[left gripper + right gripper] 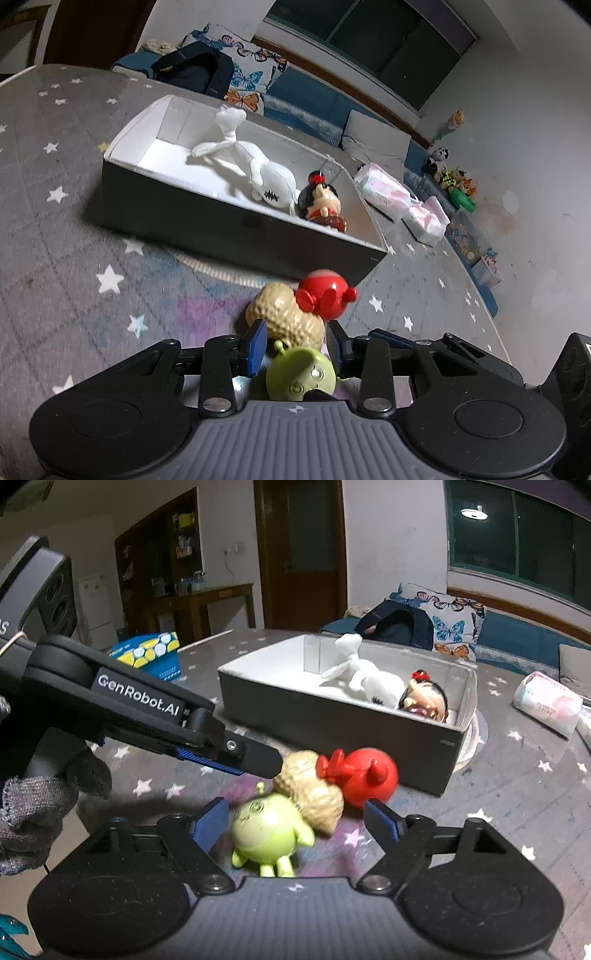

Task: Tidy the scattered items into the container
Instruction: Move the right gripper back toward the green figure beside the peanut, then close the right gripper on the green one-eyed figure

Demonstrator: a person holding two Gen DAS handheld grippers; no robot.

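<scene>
While three small toys lie bunched on the grey star-printed cloth (517,775) just in front of the dark open cardboard box (332,716), both grippers hang close over them. A tan peanut-shaped plastic toy (314,786) sits in the middle, touching a glossy red round figure with a bow (364,775) on its far right and a lime-green round creature with an antenna (266,827) on its near side. Inside the box, a white knitted soft doll (364,677) lies stretched along the white floor, with a black-haired figurine in red dress (424,698) against its right end. The left gripper (295,343) has its blue pads spread on either side of the peanut's near end; whether they touch it I cannot tell. The right gripper (295,818) stands wide apart, the green creature and the peanut between its fingers, untouched. A grey-gloved hand (33,801) holds the left tool. To the far right lies a pink-and-white soft pack (546,701).
</scene>
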